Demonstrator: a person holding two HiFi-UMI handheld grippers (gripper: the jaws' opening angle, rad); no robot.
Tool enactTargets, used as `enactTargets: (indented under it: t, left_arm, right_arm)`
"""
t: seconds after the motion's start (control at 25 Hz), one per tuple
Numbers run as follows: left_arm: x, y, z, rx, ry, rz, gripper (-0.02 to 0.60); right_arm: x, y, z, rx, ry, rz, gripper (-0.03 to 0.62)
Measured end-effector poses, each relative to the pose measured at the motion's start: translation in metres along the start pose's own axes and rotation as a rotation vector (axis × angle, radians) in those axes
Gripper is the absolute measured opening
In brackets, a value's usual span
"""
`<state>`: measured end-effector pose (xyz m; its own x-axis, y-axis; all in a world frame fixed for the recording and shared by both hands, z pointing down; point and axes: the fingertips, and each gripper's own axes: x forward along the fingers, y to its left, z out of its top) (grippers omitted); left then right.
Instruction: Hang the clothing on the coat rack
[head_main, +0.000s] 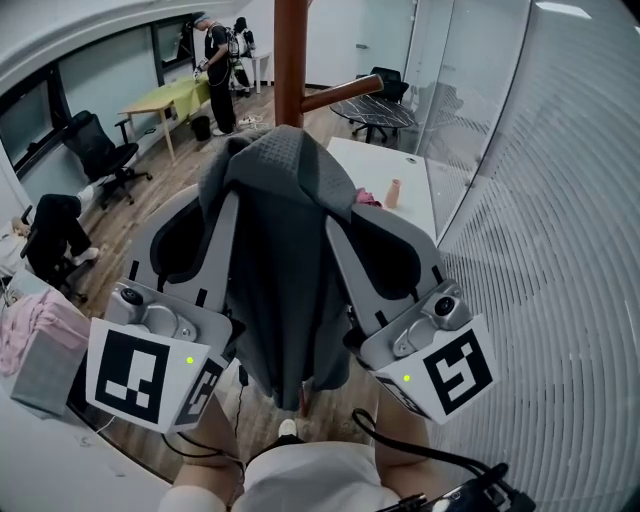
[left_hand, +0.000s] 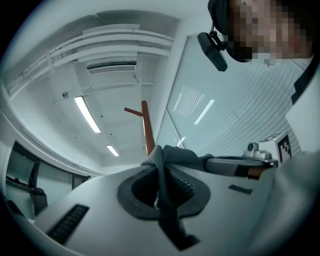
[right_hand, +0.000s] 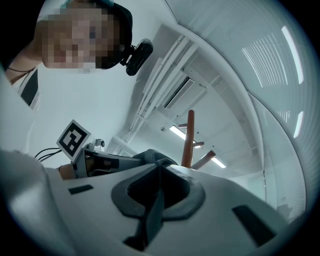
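In the head view, a gray garment (head_main: 285, 250) hangs in the middle of the frame, held up between both tools. The left gripper (head_main: 226, 205) reaches in from 8 o'clock and the right gripper (head_main: 336, 228) from 4 o'clock, each with its jaws drawn narrow and pinched on the cloth near its top edge. The top of the garment is bunched just below the brown pole of the coat rack (head_main: 289, 60), which stands at 12 o'clock; whether the cloth touches the pole I cannot tell. A peg (head_main: 340, 93) slants off the pole toward 2 o'clock, bare. A white table (head_main: 410, 165) lies behind the garment at 2 o'clock, and a standing person (head_main: 218, 70) is far off at 11 o'clock. In the left gripper view, the jaws are pressed together on a fold of the gray cloth, which runs down between the pads toward 6 o'clock; the pole rises at 12 o'clock beyond it, and the other tool shows at 3 o'clock. In the right gripper view, the jaws likewise clamp a strip of the cloth, with the pole at 1 o'clock and the other tool at 9 o'clock.
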<state>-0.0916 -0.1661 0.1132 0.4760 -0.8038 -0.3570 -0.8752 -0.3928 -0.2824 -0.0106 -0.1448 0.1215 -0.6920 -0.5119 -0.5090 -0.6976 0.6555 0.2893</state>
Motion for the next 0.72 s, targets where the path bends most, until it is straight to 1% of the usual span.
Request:
enactTargets:
  t: [0.16, 0.32, 0.56, 0.72]
  left_arm:
    - [0.006, 0.000, -0.012, -0.033, 0.020, -0.018, 0.028]
    - [0.008, 0.001, -0.022, -0.082, 0.018, -0.033, 0.028]
    - [0.010, 0.005, -0.039, -0.157, 0.036, -0.056, 0.028]
    - [0.007, 0.005, -0.048, -0.189, 0.045, -0.070, 0.028]
  right_arm:
    - [-0.001, -0.003, -0.010, 0.020, 0.024, 0.003, 0.025]
    - [-0.008, -0.005, -0.025, 0.042, 0.061, 0.028, 0.025]
    - [-0.007, -0.004, -0.036, 0.057, 0.092, 0.026, 0.025]
    - [-0.009, 0.000, -0.045, 0.066, 0.110, 0.027, 0.025]
